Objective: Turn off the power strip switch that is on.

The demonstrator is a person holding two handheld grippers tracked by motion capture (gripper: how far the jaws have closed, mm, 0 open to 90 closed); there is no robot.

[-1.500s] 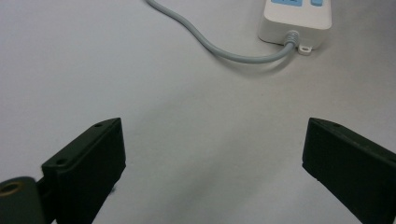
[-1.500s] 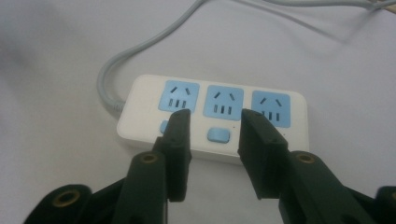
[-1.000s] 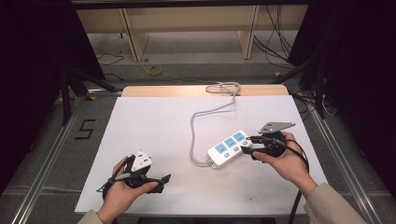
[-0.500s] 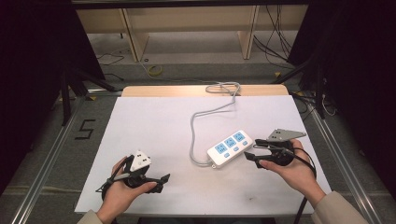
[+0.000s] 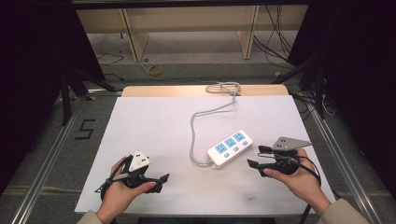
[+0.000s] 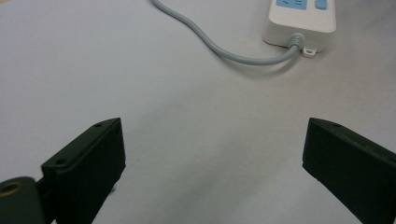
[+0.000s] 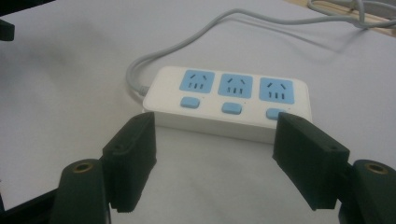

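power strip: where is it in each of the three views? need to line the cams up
High view: power strip lies right of centre on the white table, just left of the right gripper.
Left gripper view: its cord end sits at the top right edge.
Right gripper view: centre, long side facing the open jaws.
Shared landmark: the grey cord leaving the strip's end.

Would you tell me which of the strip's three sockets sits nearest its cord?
The end socket at the left in the right gripper view; the cord leaves the strip beside it.
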